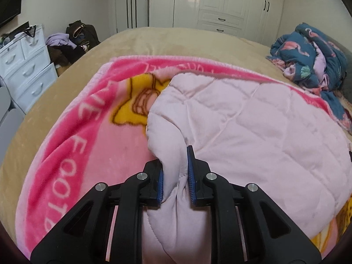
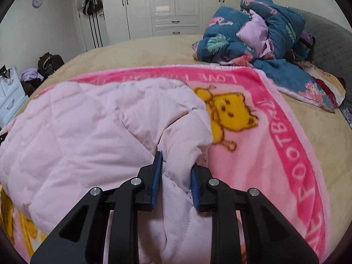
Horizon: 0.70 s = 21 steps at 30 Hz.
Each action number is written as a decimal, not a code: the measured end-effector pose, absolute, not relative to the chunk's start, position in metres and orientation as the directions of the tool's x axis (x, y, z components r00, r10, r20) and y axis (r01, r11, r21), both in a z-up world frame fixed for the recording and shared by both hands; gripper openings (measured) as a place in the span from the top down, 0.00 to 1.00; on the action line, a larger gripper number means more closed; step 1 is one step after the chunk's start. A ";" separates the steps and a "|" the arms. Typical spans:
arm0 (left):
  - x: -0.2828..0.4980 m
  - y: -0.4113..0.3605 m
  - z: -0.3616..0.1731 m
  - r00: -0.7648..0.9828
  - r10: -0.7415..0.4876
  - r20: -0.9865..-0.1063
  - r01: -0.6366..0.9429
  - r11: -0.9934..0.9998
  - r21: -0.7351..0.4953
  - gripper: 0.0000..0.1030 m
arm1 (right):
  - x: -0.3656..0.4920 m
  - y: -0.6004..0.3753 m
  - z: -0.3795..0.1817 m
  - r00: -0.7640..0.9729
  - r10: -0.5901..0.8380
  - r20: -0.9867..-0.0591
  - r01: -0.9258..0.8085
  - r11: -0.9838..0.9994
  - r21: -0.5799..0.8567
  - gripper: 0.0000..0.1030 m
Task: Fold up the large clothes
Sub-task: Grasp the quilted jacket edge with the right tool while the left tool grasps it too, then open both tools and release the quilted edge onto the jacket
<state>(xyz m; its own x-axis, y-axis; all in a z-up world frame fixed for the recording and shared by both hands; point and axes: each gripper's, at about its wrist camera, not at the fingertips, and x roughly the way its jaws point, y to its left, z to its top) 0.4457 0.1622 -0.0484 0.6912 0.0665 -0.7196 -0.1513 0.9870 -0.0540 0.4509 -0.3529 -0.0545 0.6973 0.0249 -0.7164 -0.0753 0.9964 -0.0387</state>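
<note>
A white drawer unit (image 1: 24, 66) stands beside the bed's left edge; its drawers are closed, so the contents cannot be seen. The pale pink quilted garment (image 1: 253, 127) is puffy, with stitched seams, and lies bunched on a pink bear blanket (image 2: 275, 143) spread over the beige bed (image 1: 154, 41). The left gripper (image 1: 175, 176) pinches a fold of the garment's near-left edge between narrowly parted fingers. The right gripper (image 2: 176, 180) clamps a fold at its near-right edge. A blue flamingo quilt (image 2: 253, 35) is heaped at the far right corner.
</note>
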 end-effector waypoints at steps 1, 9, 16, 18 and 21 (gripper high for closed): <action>0.447 0.161 -0.050 0.687 0.072 -0.723 -0.153 0.987 -0.047 0.89 | 0.453 -0.353 -0.058 0.694 0.020 -0.720 -0.073 0.996 -0.043 0.77; 0.454 0.162 -0.065 0.667 0.082 -0.740 -0.161 0.986 -0.036 0.87 | 0.455 -0.353 -0.070 0.676 0.017 -0.737 -0.058 0.998 -0.030 0.73; 0.451 0.164 -0.061 0.655 0.082 -0.751 -0.168 0.985 -0.039 0.84 | 0.448 -0.362 -0.064 0.671 -0.005 -0.741 -0.007 1.000 -0.013 0.40; 0.448 0.166 -0.057 0.657 0.082 -0.749 -0.173 0.984 -0.044 0.79 | 0.440 -0.372 -0.058 0.681 -0.002 -0.732 0.027 0.999 0.023 0.23; 0.437 0.169 -0.050 0.663 0.104 -0.741 -0.192 0.981 -0.034 0.47 | 0.422 -0.385 -0.047 0.711 0.015 -0.703 0.052 0.996 0.074 0.09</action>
